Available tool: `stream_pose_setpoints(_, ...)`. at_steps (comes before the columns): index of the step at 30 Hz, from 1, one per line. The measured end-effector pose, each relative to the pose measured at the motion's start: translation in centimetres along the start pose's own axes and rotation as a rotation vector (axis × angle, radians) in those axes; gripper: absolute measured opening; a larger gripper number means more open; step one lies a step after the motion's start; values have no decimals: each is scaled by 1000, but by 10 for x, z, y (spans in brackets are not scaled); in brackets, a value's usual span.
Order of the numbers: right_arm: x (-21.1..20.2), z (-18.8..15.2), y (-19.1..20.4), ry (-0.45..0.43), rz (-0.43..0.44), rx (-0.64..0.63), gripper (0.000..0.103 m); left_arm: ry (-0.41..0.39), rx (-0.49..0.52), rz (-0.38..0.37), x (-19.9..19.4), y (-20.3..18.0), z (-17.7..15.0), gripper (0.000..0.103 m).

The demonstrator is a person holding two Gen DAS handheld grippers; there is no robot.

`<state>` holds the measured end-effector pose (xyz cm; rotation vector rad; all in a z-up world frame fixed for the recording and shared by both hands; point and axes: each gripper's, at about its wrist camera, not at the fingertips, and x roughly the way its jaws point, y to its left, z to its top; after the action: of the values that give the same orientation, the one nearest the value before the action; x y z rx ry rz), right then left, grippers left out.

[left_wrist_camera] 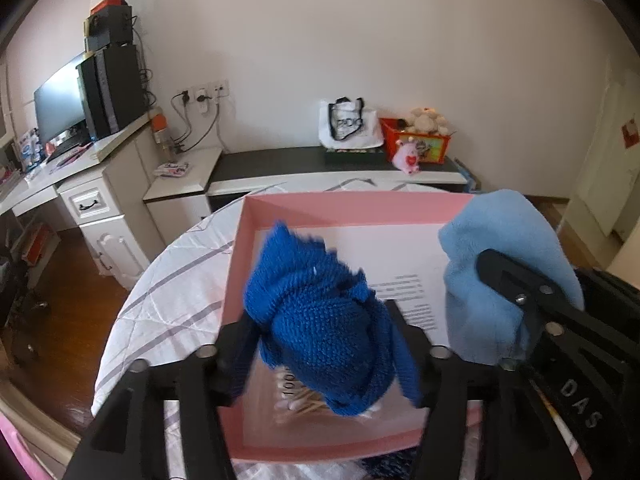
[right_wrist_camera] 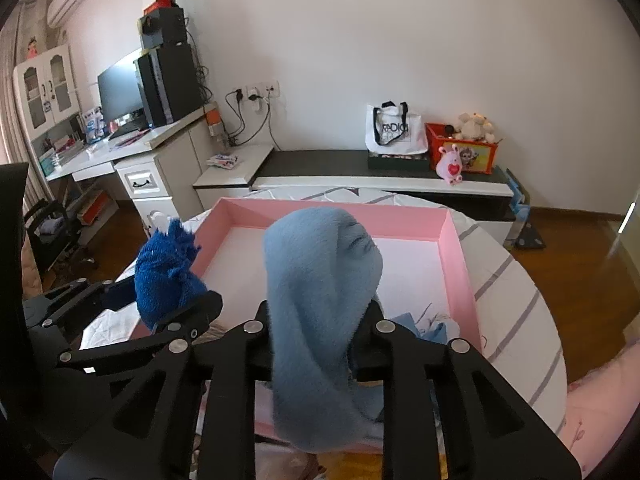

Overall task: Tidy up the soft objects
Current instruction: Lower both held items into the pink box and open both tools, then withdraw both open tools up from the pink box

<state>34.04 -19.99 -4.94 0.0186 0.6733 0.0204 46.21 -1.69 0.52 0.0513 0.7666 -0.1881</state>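
White walls enclose a bedroom with a wooden floor. At far left a white desk (right_wrist_camera: 96, 156) carries a dark monitor (right_wrist_camera: 120, 92) and a black computer tower (right_wrist_camera: 168, 84). Along the back wall runs a low black-topped cabinet (right_wrist_camera: 320, 160) holding a white tote bag with black handles (right_wrist_camera: 394, 128) and a red toy box with plush animals (right_wrist_camera: 464, 146).

Nearer the cameras, a round counter covered in a white cloth with grey stripes (right_wrist_camera: 516, 300) carries a shallow pink rectangular cardboard box (right_wrist_camera: 456, 264) with a white floor. A printed sheet lies on that floor, and a pack of cotton swabs sits at its near edge.

On the left, the left gripper (left_wrist_camera: 326, 360) hangs above the near left part of the box. A dark blue knitted cloth (left_wrist_camera: 316, 320) is bunched between its jaws, which stand moderately apart. The pads sit beside the knit, and the pictures do not settle whether they still press on it.

To the right, the right gripper (right_wrist_camera: 316, 332) hovers over the near middle of the box. Its jaws are nearly closed, pinching a light blue fleece cloth (right_wrist_camera: 320, 280) that rises above the fingers in a rounded hump and droops below them. The two cloths hang near each other, apart, both over the box.
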Motion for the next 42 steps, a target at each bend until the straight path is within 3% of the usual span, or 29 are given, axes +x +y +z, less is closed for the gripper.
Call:
stream_pose_setpoints(1,1,0,-1,3,-4,5,25,3,-3,16,6,2,4,76)
stream_pose_setpoints(2,1,0,-4,4,-7,13,34,2,-7,27,11,3,7,81)
stream_pose_setpoints(3,1,0,-6,4,-9,20,49,1,-13,33,15,3,9,84)
stream_pose_setpoints(5,0,0,-10,-3,-20,36,68,1,-22,31,22,4,12,90)
stream_pose_setpoints(7,-1,1,-12,-7,-30,40,72,-10,-28,31,25,4,14,95)
stream_pose_setpoints(9,-2,1,-12,-5,-33,44,88,-24,-27,42,22,4,7,98)
stream_pose_setpoints(12,-4,0,-15,-10,-56,56,102,-43,-28,62,18,3,-3,101)
stream_pose_setpoints(21,-5,-1,-19,10,-59,68,103,-64,-25,92,-3,-6,-46,103)
stream_pose_setpoints(42,-22,-5,-30,2,-89,80,103,-77,-43,118,-37,-10,-56,103)
